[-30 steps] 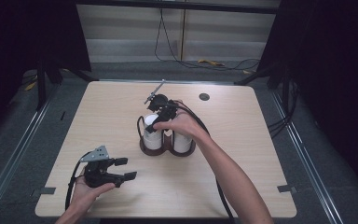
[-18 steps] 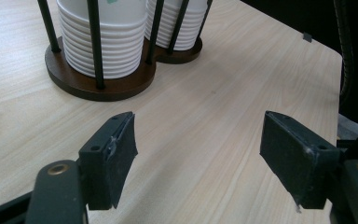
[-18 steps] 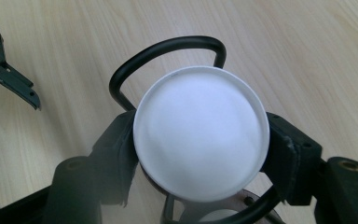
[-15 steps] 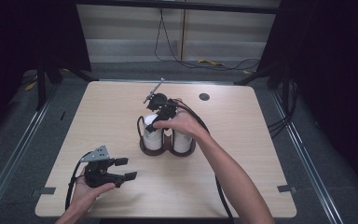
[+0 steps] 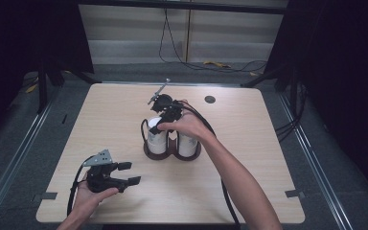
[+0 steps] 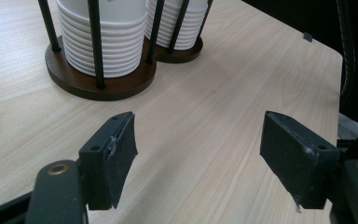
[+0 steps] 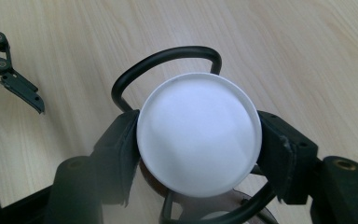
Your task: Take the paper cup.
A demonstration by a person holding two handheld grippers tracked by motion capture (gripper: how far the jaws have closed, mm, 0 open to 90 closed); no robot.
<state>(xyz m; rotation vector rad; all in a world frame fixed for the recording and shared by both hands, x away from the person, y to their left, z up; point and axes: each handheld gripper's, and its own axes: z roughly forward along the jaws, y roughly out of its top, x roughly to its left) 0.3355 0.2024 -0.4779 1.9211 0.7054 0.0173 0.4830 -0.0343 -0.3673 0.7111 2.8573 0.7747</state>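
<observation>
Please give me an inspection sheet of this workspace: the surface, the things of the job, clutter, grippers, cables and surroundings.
Surface: light wooden table, a dark round spot near the far edge.
Job's things: a dark double cup holder with black rods, two stacks of white cups in it.
Clutter: nothing seen.
Grippers: right gripper points down over the left stack, its jaws have just been closing and touch the top cup at both sides; left gripper rests near the table's front left, open, nothing between its jaws.
Cables: a black cable trails from the right gripper; more on the floor behind.
Surroundings: grey floor, dark curtains, pale back wall.
</observation>
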